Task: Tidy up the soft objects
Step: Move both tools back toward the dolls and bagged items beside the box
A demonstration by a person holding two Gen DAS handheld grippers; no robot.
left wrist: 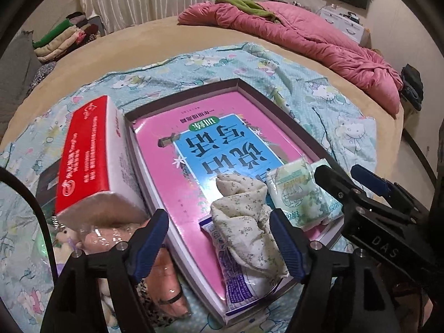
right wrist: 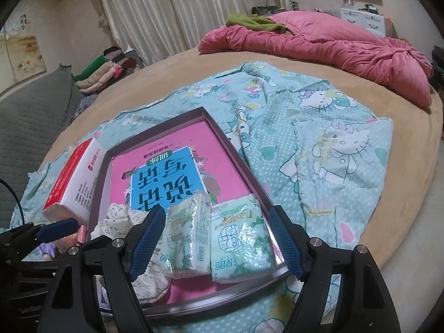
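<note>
My left gripper (left wrist: 219, 245) is wide open, holding nothing. The flowery cloth (left wrist: 244, 219) sits low in the tray (left wrist: 180, 94) — soft, light, maybe slippery; I'd pinch its bunched middle. My right gripper (right wrist: 217, 240) gapes over two squishy tissue packs (right wrist: 215, 242).

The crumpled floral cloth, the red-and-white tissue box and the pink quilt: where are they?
Crumpled floral cloth (left wrist: 244, 222), left wrist view, its middle folds.
Red-and-white tissue box (left wrist: 83, 155), left wrist view, red face.
Pink quilt (right wrist: 347, 52), right wrist view, its bunched middle.
</note>
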